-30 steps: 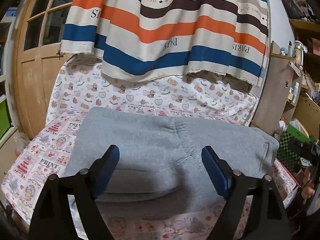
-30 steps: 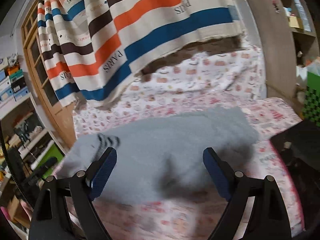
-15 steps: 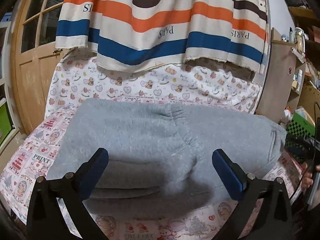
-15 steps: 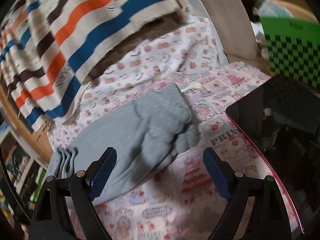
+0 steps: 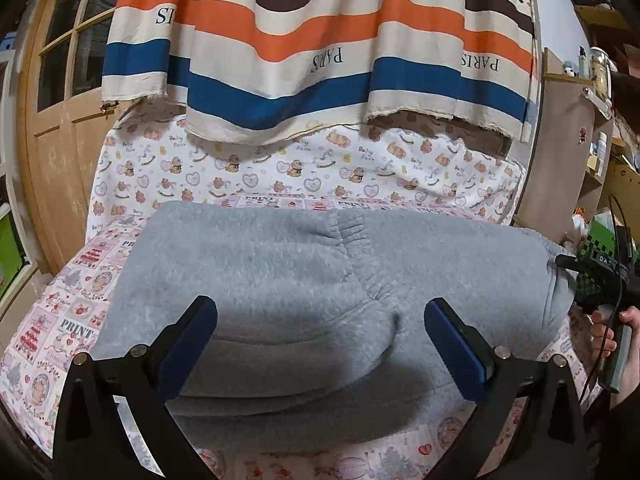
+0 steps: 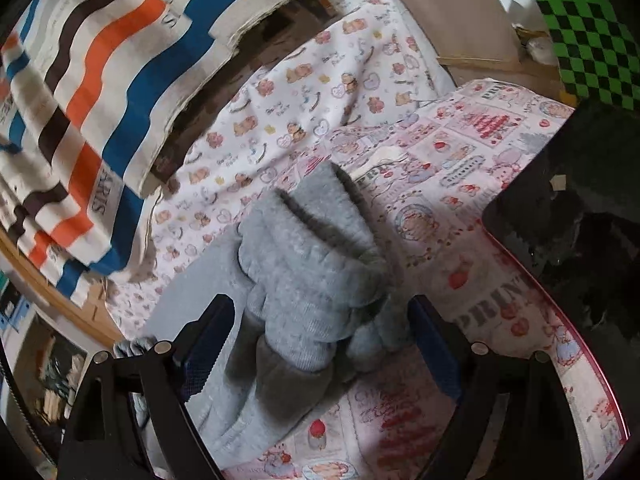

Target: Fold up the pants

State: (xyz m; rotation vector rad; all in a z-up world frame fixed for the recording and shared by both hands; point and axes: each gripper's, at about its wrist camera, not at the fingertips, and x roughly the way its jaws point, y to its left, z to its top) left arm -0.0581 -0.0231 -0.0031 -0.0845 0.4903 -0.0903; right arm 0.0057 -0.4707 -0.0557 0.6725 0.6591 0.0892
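Observation:
Grey fleece pants [image 5: 320,292] lie folded in layers on a pink printed sheet [image 5: 60,320]. My left gripper [image 5: 320,332] is open and empty, hovering over the near edge of the stack. In the right wrist view the bunched end of the pants [image 6: 304,280] sits between the wide-open jaws of my right gripper [image 6: 320,336], which is low over the sheet; whether the pads touch the cloth is unclear. The right gripper's body [image 5: 596,280] shows at the right edge of the left wrist view, by the pants' end.
A striped blanket [image 5: 320,40] hangs behind over a bear-print backrest [image 5: 304,168]. A wooden door [image 5: 52,128] stands left. Shelves [image 5: 596,120] stand right. A black tray with a pink rim [image 6: 568,232] and a green checkered box [image 6: 588,28] lie right of the pants.
My right gripper swung down and in toward the pants' right end, which now sits between its open jaws. The left gripper drew slightly closer to the stack and stayed open.

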